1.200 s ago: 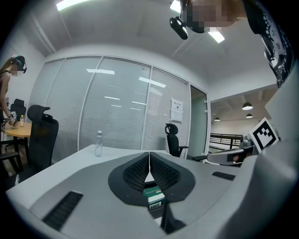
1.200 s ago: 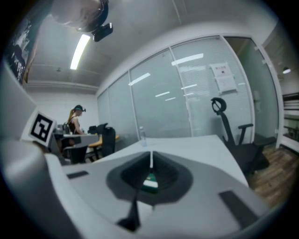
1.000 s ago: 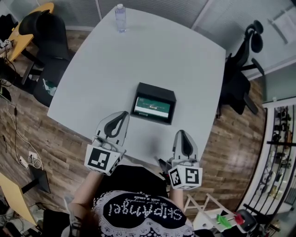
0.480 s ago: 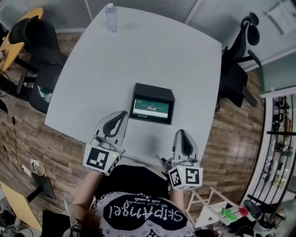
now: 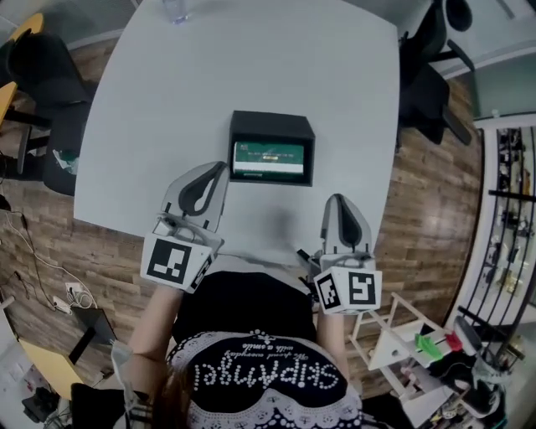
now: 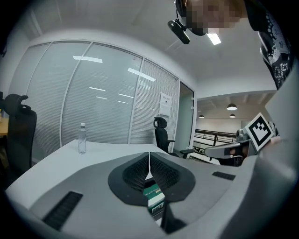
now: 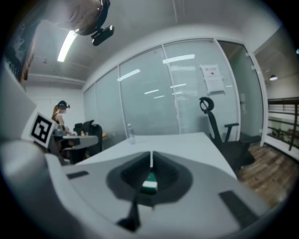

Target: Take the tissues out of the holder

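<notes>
Head view – tabletop: white tabletop [image 5: 167, 109], person stands at its near edge.
Head view – holder: black holder [image 5: 272, 126] mid-tabletop, open side twd the person.
Head view – tissues: green tissues [image 5: 268, 159] inside the holder, not taken out.
Head view – left hand-held gripper [image 5: 219, 169]: tips near holder's left front corner, apart from it.
Head view – right hand-held gripper [image 5: 337, 201]: over the near tabletop edge, right of and nearer than the holder, not touching it.
Head view – bottle: clear bottle [image 5: 176, 8] at far edge, well apart from holder.
Left gripper view – jaws: pressed together, tips meet, nothing btwn them.
Left gripper view – tissues [image 6: 154, 196]: green pack seen thru the opening under the jaw tips, beyond them.
Left gripper view – bkgd: bottle [image 6: 82, 138] far left on tabletop; office chair [image 6: 161, 135] behind.
Right gripper view – jaws: also together, empty.
Right gripper view – tissues [image 7: 149, 183]: green, blurred, below the tips, ahead of them.
Right gripper view – bkgd: bottle [image 7: 131, 133] at far end.
</notes>
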A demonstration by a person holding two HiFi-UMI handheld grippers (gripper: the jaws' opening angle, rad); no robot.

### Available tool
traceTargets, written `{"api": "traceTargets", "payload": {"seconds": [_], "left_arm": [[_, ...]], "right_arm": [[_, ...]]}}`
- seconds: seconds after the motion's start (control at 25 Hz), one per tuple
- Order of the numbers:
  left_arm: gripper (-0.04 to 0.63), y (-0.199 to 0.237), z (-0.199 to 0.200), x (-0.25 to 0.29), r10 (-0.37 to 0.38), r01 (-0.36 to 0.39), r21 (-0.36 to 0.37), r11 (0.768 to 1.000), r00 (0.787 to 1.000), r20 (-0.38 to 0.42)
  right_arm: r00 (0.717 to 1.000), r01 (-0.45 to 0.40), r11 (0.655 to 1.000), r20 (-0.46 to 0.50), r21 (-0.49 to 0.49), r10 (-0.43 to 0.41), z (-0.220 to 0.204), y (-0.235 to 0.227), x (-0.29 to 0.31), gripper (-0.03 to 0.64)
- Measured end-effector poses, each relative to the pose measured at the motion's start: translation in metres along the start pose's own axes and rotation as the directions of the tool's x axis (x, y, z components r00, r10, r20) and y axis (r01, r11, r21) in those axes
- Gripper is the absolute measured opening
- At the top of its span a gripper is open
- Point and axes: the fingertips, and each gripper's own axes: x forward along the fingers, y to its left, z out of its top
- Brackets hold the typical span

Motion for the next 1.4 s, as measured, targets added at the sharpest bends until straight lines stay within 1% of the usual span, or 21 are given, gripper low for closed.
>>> {"api": "traceTargets", "payload": {"seconds": [0.16, 0.28, 0.36, 0.4, 0.56, 0.64, 0.76, 0.84, 1.04, 1.2, 1.4], "left_arm": [[0.038, 0.002, -0.005, 0.005, -0.015, 0.015, 0.001, 1.000, 0.999, -0.039], [0.054, 0.000, -0.006, 0.010, -0.031, 0.031, 0.005, 0.999, 0.999, -0.044], [0.115, -0.003, -0.006, 0.014, -0.046, 0.046, 0.002, 0.999, 0.998, -0.051], [0.130, -0.004, -0.006, 0.016, -0.054, 0.054, -0.003, 0.999, 0.997, -0.058], [0.149, -0.010, -0.004, 0.021, -0.085, 0.086, 0.007, 0.996, 0.994, -0.070], [0.187, -0.011, -0.002, 0.023, -0.100, 0.101, 0.015, 0.995, 0.992, -0.077], [0.217, -0.012, 0.000, 0.025, -0.123, 0.125, 0.019, 0.992, 0.988, -0.088], [0.251, -0.013, 0.001, 0.027, -0.143, 0.147, 0.030, 0.989, 0.985, -0.099], [0.303, -0.017, -0.003, 0.033, -0.205, 0.215, 0.060, 0.975, 0.969, -0.137], [0.331, -0.018, -0.008, 0.038, -0.248, 0.271, 0.127, 0.954, 0.953, -0.172], [0.351, -0.028, -0.017, 0.044, -0.280, 0.325, 0.176, 0.929, 0.930, -0.239]], "right_arm": [[1.000, 0.012, 1.000, 0.003, 0.007, -0.012, 0.002, 0.002, -0.003, 0.035], [1.000, 0.019, 1.000, -0.002, 0.012, -0.019, -0.001, 0.002, -0.006, 0.035], [1.000, 0.027, 1.000, -0.006, 0.016, -0.027, -0.004, 0.001, -0.008, 0.035], [1.000, 0.031, 0.999, -0.008, 0.017, -0.031, -0.005, 0.000, -0.009, 0.035], [0.999, 0.041, 0.999, -0.004, 0.017, -0.041, -0.005, -0.003, -0.013, 0.035], [0.999, 0.047, 0.999, 0.000, 0.018, -0.047, -0.004, -0.004, -0.015, 0.035], [0.999, 0.053, 0.998, 0.003, 0.018, -0.053, -0.003, -0.006, -0.018, 0.035], [0.998, 0.054, 0.998, 0.006, 0.017, -0.055, -0.003, -0.006, -0.019, 0.035], [0.998, 0.064, 0.998, 0.016, 0.014, -0.064, -0.004, -0.009, -0.023, 0.035], [0.998, 0.067, 0.998, 0.015, 0.007, -0.067, -0.004, -0.010, -0.025, 0.035], [0.997, 0.070, 0.997, 0.008, 0.011, -0.070, -0.008, -0.013, -0.030, 0.035]]}}
